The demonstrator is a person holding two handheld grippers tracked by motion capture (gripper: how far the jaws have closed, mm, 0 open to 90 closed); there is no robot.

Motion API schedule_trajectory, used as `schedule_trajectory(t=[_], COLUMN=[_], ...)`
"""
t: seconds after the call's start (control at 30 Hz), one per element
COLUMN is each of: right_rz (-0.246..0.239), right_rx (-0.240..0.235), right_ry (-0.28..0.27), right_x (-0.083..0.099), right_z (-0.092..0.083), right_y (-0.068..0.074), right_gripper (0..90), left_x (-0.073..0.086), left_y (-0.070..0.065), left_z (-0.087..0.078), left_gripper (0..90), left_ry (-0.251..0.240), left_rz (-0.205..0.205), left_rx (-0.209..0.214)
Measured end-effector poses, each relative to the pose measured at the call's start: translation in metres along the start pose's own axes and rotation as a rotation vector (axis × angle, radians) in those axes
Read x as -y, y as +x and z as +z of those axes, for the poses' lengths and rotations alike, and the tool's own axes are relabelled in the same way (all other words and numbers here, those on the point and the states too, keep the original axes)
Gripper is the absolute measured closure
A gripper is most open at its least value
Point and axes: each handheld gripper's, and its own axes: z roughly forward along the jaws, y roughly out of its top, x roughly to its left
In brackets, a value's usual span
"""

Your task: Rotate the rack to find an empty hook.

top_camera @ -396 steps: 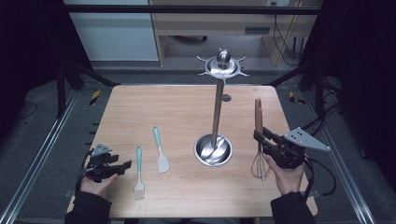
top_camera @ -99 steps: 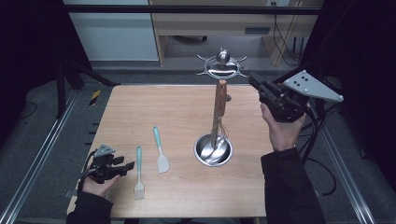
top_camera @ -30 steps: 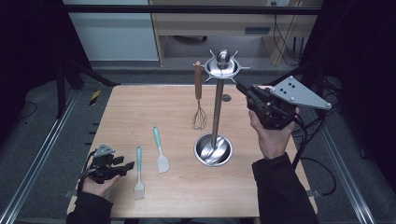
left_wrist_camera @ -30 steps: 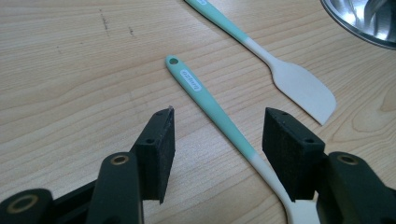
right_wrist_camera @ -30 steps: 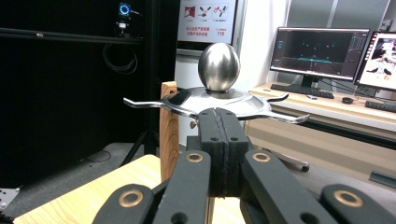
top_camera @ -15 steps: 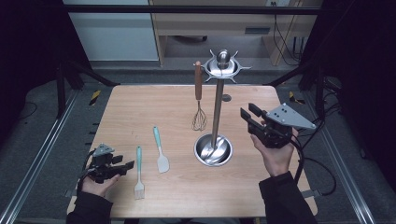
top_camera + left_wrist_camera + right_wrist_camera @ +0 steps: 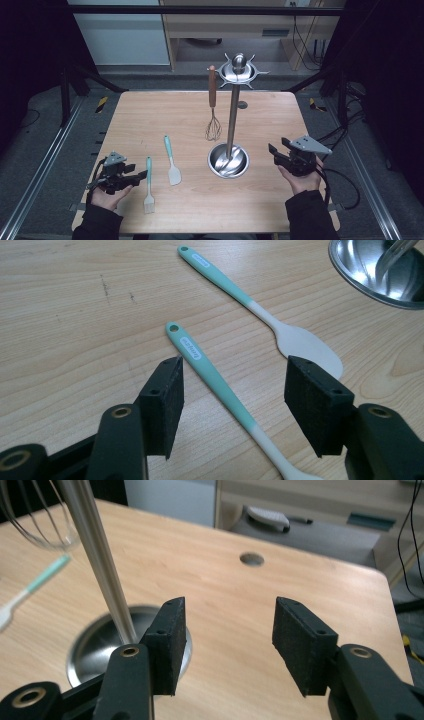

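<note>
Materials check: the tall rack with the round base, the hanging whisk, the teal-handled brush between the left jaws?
Tall shiny rack with round dished base: polished metal, probably steel; mirror reflections.
Hanging wire whisk: thin metal wires, matte brown handle, likely wood.
Teal-handled brush: smooth matte teal handle fading to white, looks like silicone or plastic; unclear which.

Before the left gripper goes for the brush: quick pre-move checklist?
1. Left gripper jaws open: ok.
2. Brush handle lies between the jaws, pads not pressing it: ok.
3. Spatula lies apart from the brush: ok.
4. Whisk hangs on the rack: ok.
5. Right gripper, jaws just opened with nothing between them, stands beside the rack base: ok.
6. A free hook on the rack for the brush: cannot tell.
</note>
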Motion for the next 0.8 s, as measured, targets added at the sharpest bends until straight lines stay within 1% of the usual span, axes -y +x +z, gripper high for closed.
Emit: schedule_trajectory(t=[0.1,0.2,0.23,0.27,0.33,0.4,0.5,0.57,0.6,0.67,0.8], right_rz=[0.004,0.011,0.011,0.001,0.005,0.016,0.023,0.015,0.021,0.011,0.023], right_rx=[0.013,0.022,0.023,0.025,0.03,0.033,0.035,0.04,0.043,0.047,0.05], right_ry=[0.031,0.061,0.071,0.081,0.1,0.102,0.097,0.101,0.103,0.109,0.121], right_x=[0.012,0.024,0.028,0.032,0.038,0.042,0.046,0.049,0.051,0.055,0.06], right_z=[0.0,0.0,0.0,0.0,0.0,-0.001,-0.004,-0.005,-0.006,-0.007,-0.01], right_y=[-0.004,-0.007,-0.008,-0.01,-0.011,-0.012,-0.014,-0.015,-0.015,-0.015,-0.017], right_gripper=[46.5,45.7,45.3,44.9,43.6,42.0,40.2,40.3,40.6,40.8,41.0], left_x=[-0.003,-0.007,-0.009,-0.012,-0.018,-0.025,-0.036,-0.042,-0.045,-0.051,-0.06], left_y=[-0.004,-0.008,-0.01,-0.011,-0.014,-0.017,-0.021,-0.025,-0.027,-0.032,-0.039], left_z=[0.001,0.002,0.003,0.003,0.004,0.007,0.014,0.021,0.024,0.032,0.048], left_gripper=[41.2,42.0,42.3,42.3,42.9,43.2,43.6,43.1,43.0,43.2,44.7], left_ry=[0.014,0.013,0.013,0.016,0.01,0.004,-0.001,-0.003,-0.001,0.002,0.012], left_rz=[0.013,0.02,0.025,0.025,0.031,0.034,0.031,0.03,0.033,0.026,0.022], left_rx=[-0.007,-0.011,-0.014,-0.017,-0.023,-0.028,-0.032,-0.04,-0.043,-0.043,-0.048])
